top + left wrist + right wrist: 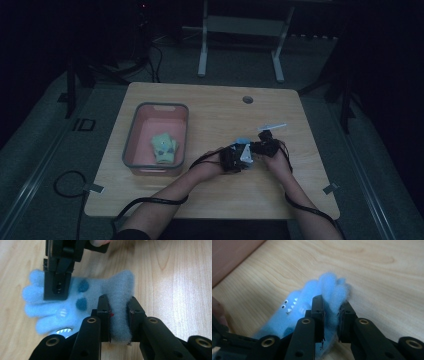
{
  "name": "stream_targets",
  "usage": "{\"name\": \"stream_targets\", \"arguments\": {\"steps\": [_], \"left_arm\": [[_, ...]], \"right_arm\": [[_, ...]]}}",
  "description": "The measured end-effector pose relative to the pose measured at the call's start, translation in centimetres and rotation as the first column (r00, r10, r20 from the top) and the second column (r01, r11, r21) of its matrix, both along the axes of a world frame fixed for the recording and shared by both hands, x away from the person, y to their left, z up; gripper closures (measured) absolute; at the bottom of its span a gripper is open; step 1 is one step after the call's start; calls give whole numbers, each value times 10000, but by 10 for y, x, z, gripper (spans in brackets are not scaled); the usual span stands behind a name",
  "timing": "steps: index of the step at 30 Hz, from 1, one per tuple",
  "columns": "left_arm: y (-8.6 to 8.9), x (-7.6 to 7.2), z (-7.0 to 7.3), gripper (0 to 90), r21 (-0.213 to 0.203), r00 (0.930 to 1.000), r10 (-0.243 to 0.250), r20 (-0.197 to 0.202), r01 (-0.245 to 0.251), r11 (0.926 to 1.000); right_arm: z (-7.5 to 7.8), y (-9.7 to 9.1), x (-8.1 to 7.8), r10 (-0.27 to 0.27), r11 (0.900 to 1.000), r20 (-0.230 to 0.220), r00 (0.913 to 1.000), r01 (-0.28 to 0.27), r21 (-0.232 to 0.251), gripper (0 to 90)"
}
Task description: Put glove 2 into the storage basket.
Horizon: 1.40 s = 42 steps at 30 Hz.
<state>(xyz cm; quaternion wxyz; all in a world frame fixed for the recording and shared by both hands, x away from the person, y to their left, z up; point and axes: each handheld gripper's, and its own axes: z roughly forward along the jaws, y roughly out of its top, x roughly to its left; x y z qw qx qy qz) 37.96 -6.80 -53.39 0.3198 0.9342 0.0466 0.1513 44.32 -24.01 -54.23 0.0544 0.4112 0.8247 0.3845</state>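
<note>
Blue fleece glove lay mid-table | left gripper clamped its cuff, right gripper clamped its fingers | risk: pulling apart could slip fleece from one pinch.

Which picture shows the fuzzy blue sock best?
The left gripper view: the blue sock lies spread out, with spots and toes visible. The right gripper view shows a pinched end; the high view, a small blue patch.
</note>
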Motion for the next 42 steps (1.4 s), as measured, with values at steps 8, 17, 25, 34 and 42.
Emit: {"name": "stream_targets", "arguments": {"steps": [8, 17, 25, 34, 42], "left_arm": [[10, -3, 19, 772, -7, 9997, 117, 199, -117, 9999], [28, -7, 45, 772, 59, 9973, 230, 703, -235, 9997], [45, -11, 64, 772, 287, 9939, 304, 1060, -337, 9990], [64, -12, 82, 773, 518, 9898, 431, 1354, -505, 9974], [84, -14, 95, 773, 567, 9870, 679, 1454, -769, 9954]], "right_arm": [[20, 7, -2, 281, 9996, 203, 9994, -282, 69, 819], [52, 19, -3, 640, 9964, 520, 9966, -667, 514, 825], [75, 38, -2, 1014, 9917, 812, 9915, -1072, 706, 825], [95, 61, 0, 1388, 9865, 1098, 9842, -1471, 718, 827], [107, 81, 4, 1648, 9805, 1279, 9780, -1765, 867, 827]]}}
